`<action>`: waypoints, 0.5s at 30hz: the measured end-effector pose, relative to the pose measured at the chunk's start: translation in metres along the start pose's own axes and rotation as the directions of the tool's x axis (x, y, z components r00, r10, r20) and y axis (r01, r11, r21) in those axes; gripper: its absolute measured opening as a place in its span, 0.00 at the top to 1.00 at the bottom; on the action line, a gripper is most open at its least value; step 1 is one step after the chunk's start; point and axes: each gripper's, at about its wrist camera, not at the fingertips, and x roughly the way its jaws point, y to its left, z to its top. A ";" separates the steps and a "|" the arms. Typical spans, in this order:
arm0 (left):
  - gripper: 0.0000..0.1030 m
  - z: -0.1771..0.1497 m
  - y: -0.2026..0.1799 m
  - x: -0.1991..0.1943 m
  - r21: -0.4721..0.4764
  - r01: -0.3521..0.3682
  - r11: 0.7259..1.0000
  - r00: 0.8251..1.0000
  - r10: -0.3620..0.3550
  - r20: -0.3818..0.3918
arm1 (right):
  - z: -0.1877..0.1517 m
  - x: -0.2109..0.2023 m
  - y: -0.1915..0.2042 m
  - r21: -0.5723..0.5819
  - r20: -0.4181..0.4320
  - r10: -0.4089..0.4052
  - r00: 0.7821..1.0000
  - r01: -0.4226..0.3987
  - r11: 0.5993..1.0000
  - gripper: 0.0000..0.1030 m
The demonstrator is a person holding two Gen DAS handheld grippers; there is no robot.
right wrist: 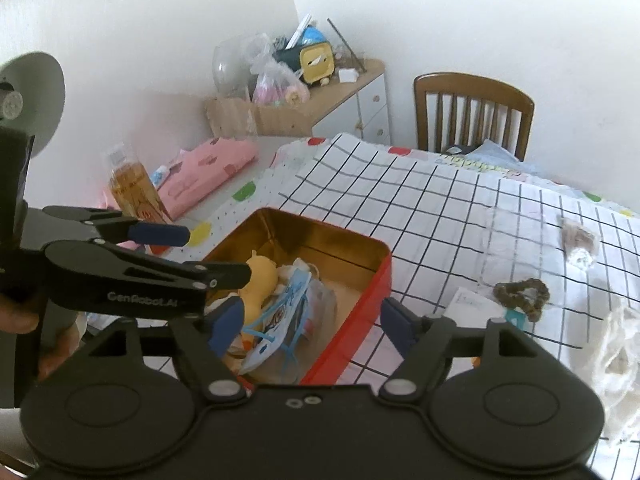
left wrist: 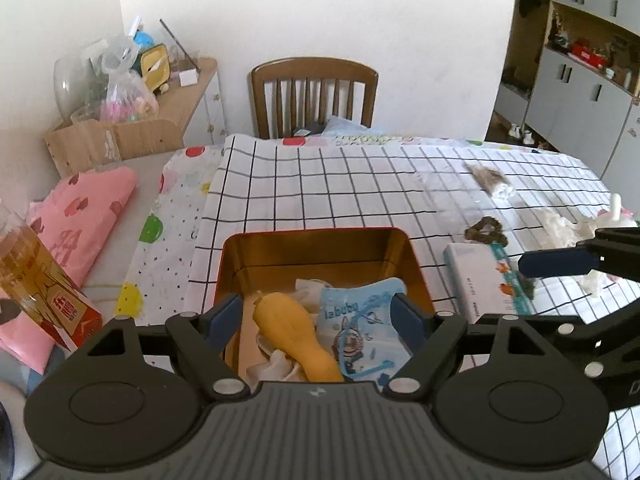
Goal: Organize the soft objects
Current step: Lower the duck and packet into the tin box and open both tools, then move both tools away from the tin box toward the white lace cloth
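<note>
Left wrist view showed the left hand-held gripper (left wrist: pixel 316 320) released and empty over the red tin (left wrist: pixel 230 264) near the counter's front edge; the right hand-held gripper (right wrist: pixel 310 322) likewise released; yellow toy (left wrist: pixel 294 330) and blue pouch (left wrist: pixel 360 336) lay inside, apparently deposited for tidying.

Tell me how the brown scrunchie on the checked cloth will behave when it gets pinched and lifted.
The brown scrunchie looks soft and ruffled, so it will probably squash flat between the pads. Its open loop lies crumpled, so it likely droops once lifted. It seems light and unlikely to roll.
</note>
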 end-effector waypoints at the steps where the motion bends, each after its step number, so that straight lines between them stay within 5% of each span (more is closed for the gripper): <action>1: 0.21 0.000 -0.002 -0.004 0.003 0.002 1.000 1.000 -0.002 0.004 | 0.000 -0.004 -0.001 0.003 0.007 -0.002 1.000 0.002 1.000 0.24; 15: 0.18 -0.008 -0.037 -0.049 0.042 0.067 0.997 0.996 -0.069 0.057 | -0.027 -0.071 -0.015 0.075 0.105 -0.057 0.993 0.049 0.996 0.09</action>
